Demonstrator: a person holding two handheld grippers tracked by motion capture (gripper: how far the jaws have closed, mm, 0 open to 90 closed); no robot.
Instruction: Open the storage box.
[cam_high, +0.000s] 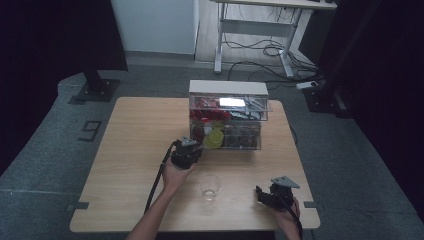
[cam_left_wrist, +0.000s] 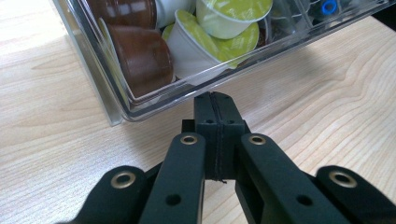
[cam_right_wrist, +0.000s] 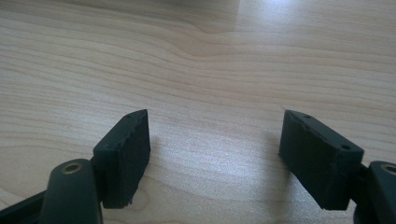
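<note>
Left gripper at the capsule drawer, glass waiting empty

Nearest, the right gripper (cam_right_wrist: 215, 154) rests on the table (cam_high: 130, 150) with jaws wide apart and nothing between them; the clear glass (cam_high: 210, 186) beside it looks empty, so no capsule seems moved yet. Farther on, the left gripper (cam_left_wrist: 215, 105), jaws pressed together on nothing, points at the front edge of the clear drawer (cam_left_wrist: 154, 100) of coffee capsules (cam_left_wrist: 140, 56), probably about to pull or pick

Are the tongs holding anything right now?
No. The left tongs are shut with nothing between them, right at the clear drawer's front edge. The right tongs are open over bare table.
</note>
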